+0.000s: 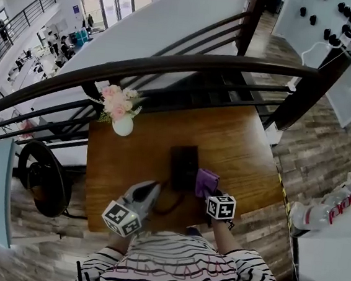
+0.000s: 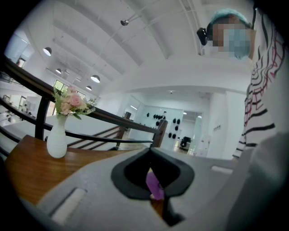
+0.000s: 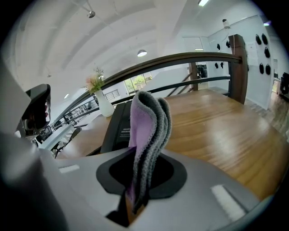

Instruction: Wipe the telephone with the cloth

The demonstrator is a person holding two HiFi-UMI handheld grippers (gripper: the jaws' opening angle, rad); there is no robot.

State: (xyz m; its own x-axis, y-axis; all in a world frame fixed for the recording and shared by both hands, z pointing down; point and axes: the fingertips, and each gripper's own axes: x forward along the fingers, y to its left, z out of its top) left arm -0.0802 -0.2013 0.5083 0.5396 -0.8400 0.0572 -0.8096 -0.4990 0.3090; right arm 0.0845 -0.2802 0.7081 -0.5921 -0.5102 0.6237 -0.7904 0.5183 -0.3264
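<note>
The right gripper (image 3: 141, 173) has its fingers clamped on the folded purple cloth (image 3: 146, 126), which stands up just beside the right edge of the black telephone (image 1: 184, 162) lying in the middle of the table (image 1: 237, 143). The left gripper (image 2: 152, 176) sits near the telephone's near left corner, fingers together on nothing (a purple sliver shows beyond them). The vase (image 2: 56, 137) stands well apart at the table's far left.

Dark telephone (image 1: 184, 162) lies flat; folded purple/grey cloth (image 3: 146, 135) upright at its rt side, poss. touching.
</note>
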